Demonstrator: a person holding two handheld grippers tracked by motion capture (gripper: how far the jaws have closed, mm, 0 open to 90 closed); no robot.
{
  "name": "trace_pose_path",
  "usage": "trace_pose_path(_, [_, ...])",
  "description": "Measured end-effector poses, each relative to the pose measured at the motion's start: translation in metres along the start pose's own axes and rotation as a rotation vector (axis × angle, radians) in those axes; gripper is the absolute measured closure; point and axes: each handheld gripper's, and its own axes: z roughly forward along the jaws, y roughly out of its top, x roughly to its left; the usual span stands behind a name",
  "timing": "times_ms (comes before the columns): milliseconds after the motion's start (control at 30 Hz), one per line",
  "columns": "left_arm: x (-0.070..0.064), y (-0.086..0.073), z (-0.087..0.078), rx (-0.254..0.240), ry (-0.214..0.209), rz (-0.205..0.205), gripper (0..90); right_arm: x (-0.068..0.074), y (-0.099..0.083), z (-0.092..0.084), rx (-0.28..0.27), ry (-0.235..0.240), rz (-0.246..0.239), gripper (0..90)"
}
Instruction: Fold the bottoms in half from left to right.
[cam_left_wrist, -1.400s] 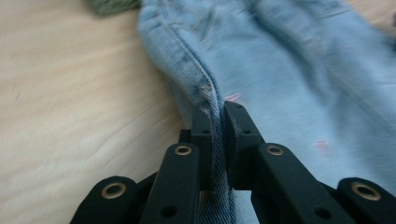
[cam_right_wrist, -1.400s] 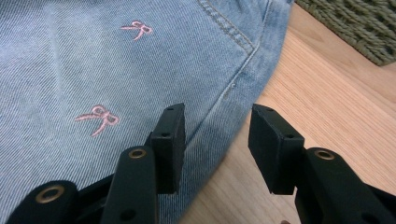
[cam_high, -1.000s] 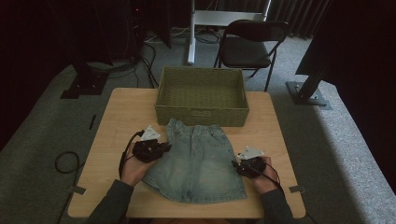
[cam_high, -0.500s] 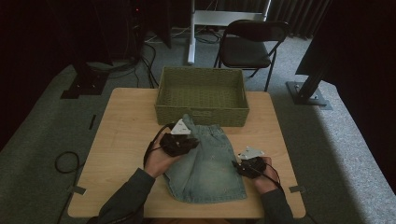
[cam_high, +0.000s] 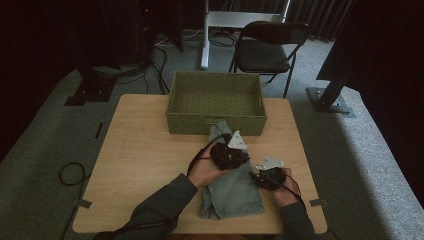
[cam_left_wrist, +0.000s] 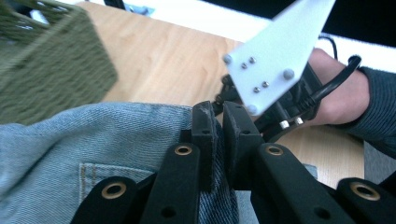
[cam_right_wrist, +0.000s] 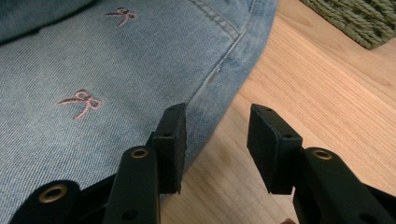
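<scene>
Overhead, a wooden tabletop (cam_high: 140, 165) sits on grey carpet, with a loose black cable (cam_high: 67, 175) on the floor to its left and a dark folding chair (cam_high: 267, 47) standing beyond its far edge. A green woven basket (cam_high: 216, 102) rests at the back middle of the tabletop. Just in front of it lies a denim garment (cam_high: 231, 187), folded into a narrow strip that runs from the basket's front wall to the near edge.

The left gripper (cam_high: 226, 154) hovers over the upper part of the denim. Just right of it, the right gripper (cam_high: 267, 176) sits at the garment's right edge.

The left gripper view shows its fingers (cam_left_wrist: 204, 135) pressed together, pinching a fold of denim beside a stitched pocket (cam_left_wrist: 105, 170), with the basket blurred at top left.

The right gripper view shows fingers (cam_right_wrist: 173, 140) spread apart: one rests on the denim's edge, the other over bare wood. Small pink embroidered bows (cam_right_wrist: 81, 100) dot the fabric here.
</scene>
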Motion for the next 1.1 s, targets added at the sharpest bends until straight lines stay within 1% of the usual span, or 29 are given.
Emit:
trace_pose_path(67, [-0.002, 0.001, 0.005, 0.005, -0.018, -0.004, 82.9, 0.000, 0.000, 0.000, 0.000, -0.001, 0.000, 56.9])
trace_pose_path(133, [-0.002, 0.001, 0.006, -0.021, -0.051, -0.021, 76.9, -0.001, 0.000, 0.000, 0.002, 0.000, 0.001, 56.4])
trace_pose_path(167, [-0.001, 0.002, 0.005, -0.035, -0.051, -0.030, 73.4, 0.000, 0.001, 0.000, 0.003, -0.001, 0.002, 56.4])
trace_pose_path(200, [0.000, 0.002, 0.003, -0.037, -0.035, -0.031, 71.0, 0.000, 0.001, 0.000, 0.003, 0.000, 0.002, 56.3])
trace_pose_path(233, [0.000, 0.002, 0.003, -0.037, -0.035, -0.031, 70.4, 0.000, 0.001, 0.000, 0.003, 0.000, 0.002, 56.3])
trace_pose_path(267, [0.005, 0.000, -0.002, -0.046, -0.001, -0.047, 70.4, 0.000, 0.001, 0.000, 0.003, 0.001, -0.003, 56.3])
trace_pose_path(300, [0.009, -0.002, -0.006, -0.050, 0.002, -0.063, 69.7, 0.000, 0.002, -0.001, -0.001, -0.001, -0.004, 56.3])
trace_pose_path(367, [0.018, -0.009, -0.012, -0.058, 0.031, -0.084, 68.7, 0.000, 0.004, -0.001, -0.003, -0.007, -0.003, 56.4])
trace_pose_path(400, [0.022, -0.013, -0.014, -0.052, 0.055, -0.092, 68.5, 0.000, 0.005, -0.001, -0.002, -0.011, -0.002, 56.4])
trace_pose_path(500, [0.034, -0.031, -0.019, -0.030, 0.098, -0.127, 68.2, 0.000, 0.008, -0.001, -0.006, -0.025, 0.006, 57.0])
trace_pose_path(633, [0.047, -0.059, -0.022, 0.006, 0.124, -0.176, 67.6, -0.004, 0.014, -0.003, -0.033, -0.044, 0.040, 59.4])
trace_pose_path(700, [0.051, -0.072, -0.022, 0.023, 0.140, -0.199, 67.0, -0.004, 0.018, -0.003, -0.052, -0.029, 0.069, 60.3])
trace_pose_path(800, [0.056, -0.092, -0.021, 0.046, 0.153, -0.224, 66.5, -0.003, 0.025, 0.000, -0.075, 0.011, 0.081, 63.4])
trace_pose_path(833, [0.057, -0.098, -0.020, 0.055, 0.154, -0.234, 66.2, -0.002, 0.028, 0.002, -0.075, 0.013, 0.071, 64.1])
trace_pose_path(900, [0.059, -0.108, -0.019, 0.068, 0.153, -0.251, 66.2, 0.000, 0.033, 0.007, -0.075, 0.020, 0.066, 64.4])
trace_pose_path(1000, [0.060, -0.119, -0.018, 0.074, 0.154, -0.266, 66.2, 0.001, 0.039, 0.014, -0.079, 0.034, 0.068, 63.4])
trace_pose_path(1067, [0.061, -0.124, -0.019, 0.071, 0.152, -0.271, 66.2, 0.000, 0.041, 0.019, -0.078, 0.047, 0.090, 60.9])
trace_pose_path(1100, [0.061, -0.127, -0.019, 0.071, 0.153, -0.271, 66.1, -0.001, 0.042, 0.021, -0.076, 0.046, 0.099, 59.8])
